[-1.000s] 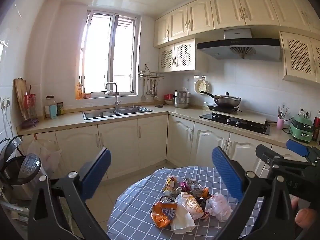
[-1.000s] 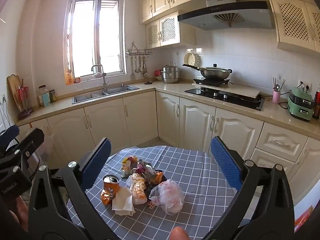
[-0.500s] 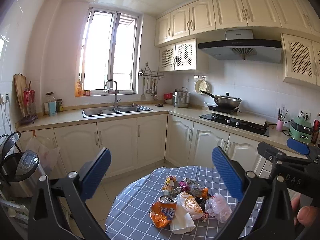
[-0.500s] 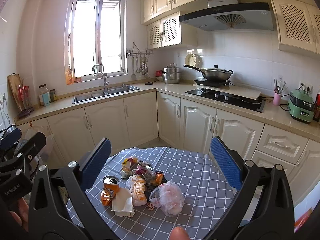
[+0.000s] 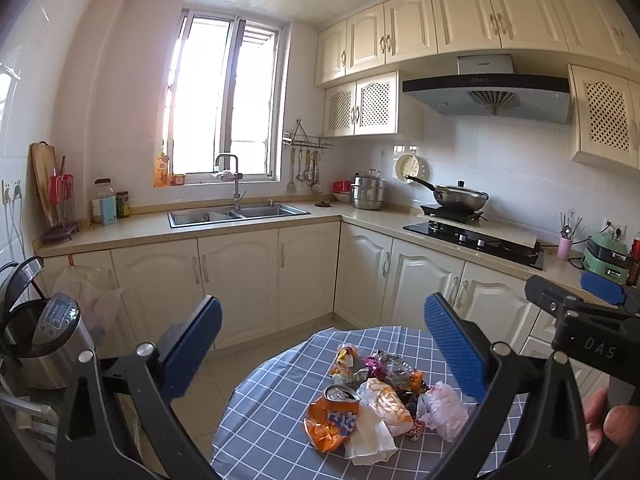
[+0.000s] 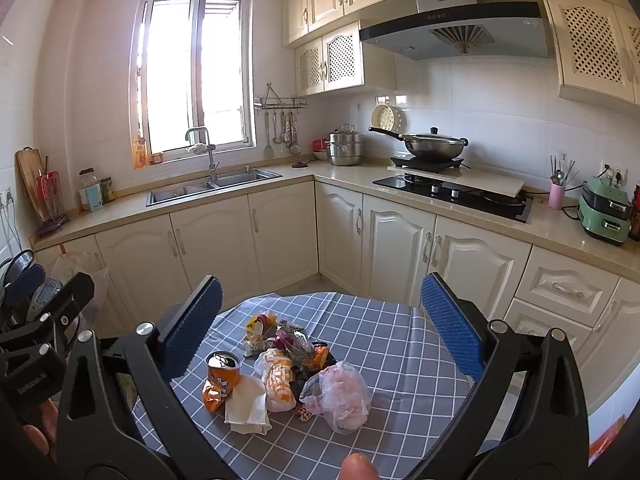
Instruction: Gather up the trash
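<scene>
Left wrist view: left gripper (image 5: 320,344) spread wide, empty, above the round worktop (image 5: 272,412). Trash pile (image 5: 380,396) sits mid-worktop: crushed can (image 5: 334,414), napkin (image 5: 370,432), clear bag (image 5: 444,408), wrappers far side. Right gripper (image 5: 576,300) at right edge.

Right wrist view: right gripper (image 6: 318,322) spread wide, empty, over the same trash pile (image 6: 288,372); can (image 6: 220,378) left, bag (image 6: 340,396) right, napkin (image 6: 246,406) near.

The right gripper (image 5: 596,326) body carries white letters "DAS"; other print is illegible.
</scene>
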`<state>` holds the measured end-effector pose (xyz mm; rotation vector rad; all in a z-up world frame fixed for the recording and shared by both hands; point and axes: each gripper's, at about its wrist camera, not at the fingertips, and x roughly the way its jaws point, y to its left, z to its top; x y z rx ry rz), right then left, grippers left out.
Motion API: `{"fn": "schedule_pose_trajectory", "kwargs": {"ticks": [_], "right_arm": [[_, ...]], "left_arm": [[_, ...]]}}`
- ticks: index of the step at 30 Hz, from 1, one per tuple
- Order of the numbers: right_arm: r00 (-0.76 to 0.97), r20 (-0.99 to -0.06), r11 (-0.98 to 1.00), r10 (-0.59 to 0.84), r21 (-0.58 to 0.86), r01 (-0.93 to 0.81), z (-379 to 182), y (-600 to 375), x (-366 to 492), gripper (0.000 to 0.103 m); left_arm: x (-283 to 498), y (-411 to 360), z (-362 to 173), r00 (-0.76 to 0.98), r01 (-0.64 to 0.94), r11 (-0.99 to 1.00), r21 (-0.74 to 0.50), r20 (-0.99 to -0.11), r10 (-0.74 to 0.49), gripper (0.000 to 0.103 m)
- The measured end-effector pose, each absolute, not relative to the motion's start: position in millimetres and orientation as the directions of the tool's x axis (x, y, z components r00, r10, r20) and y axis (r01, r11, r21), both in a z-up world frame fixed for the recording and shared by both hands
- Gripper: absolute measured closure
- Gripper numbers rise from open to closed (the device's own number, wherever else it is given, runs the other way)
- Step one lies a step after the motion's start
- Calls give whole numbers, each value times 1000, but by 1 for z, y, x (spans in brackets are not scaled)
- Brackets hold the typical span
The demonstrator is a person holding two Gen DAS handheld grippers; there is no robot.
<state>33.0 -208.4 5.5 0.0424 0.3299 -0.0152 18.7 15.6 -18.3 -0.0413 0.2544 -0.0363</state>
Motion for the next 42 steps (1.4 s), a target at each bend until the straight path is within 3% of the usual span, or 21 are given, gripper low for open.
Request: {"fn": "schedule_pose_trajectory", "kwargs": {"ticks": [13,29,42], "right_arm": [[915,-402,999,-25,34,42,-23,-216,63,5],[728,-685,996,-30,41,80,-141,-257,123,5],[579,-811,993,78,117,29,-218,-252,167,5]], "left_arm": [[50,17,-53,936,19,999,-39,-350,-31,4],[120,14,-158,812,40,999,19,-583,-22,4],[178,-17,-224,740,123,991,49,-670,-59,4]]}}
